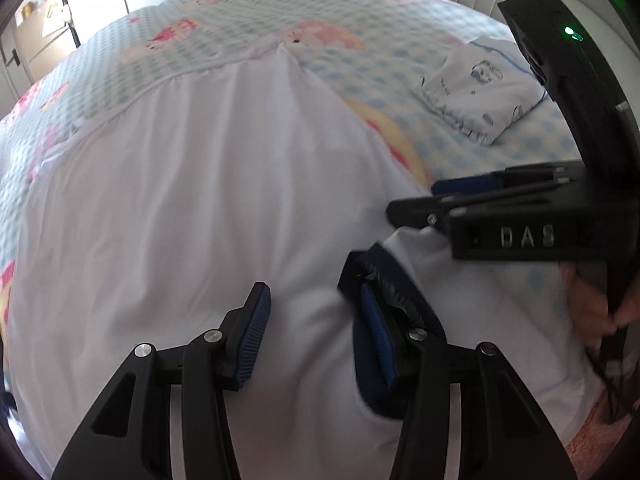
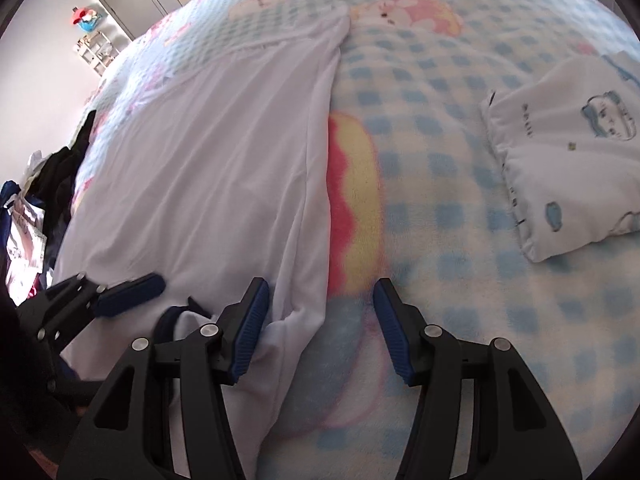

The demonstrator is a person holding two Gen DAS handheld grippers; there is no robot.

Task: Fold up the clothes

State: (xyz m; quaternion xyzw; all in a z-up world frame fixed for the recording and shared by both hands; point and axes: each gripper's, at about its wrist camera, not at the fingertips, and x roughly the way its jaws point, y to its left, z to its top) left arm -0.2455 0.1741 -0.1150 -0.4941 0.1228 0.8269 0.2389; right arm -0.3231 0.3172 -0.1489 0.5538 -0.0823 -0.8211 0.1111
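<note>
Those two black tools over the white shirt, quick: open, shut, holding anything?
Left tool: open over the white shirt, gripping nothing.
Right tool: open, straddling the shirt's edge.

light: bright daylight | blur: soft, smeared (fisheye-bent, dark corners)

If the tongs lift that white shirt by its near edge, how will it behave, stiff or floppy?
Probably floppy: the white shirt lies flat on the blanket with soft wrinkles, so it should drape and sag from the pinched point. Likely light, since the fabric looks thin. The navy collar looks thicker and may hang a little lower.
</note>
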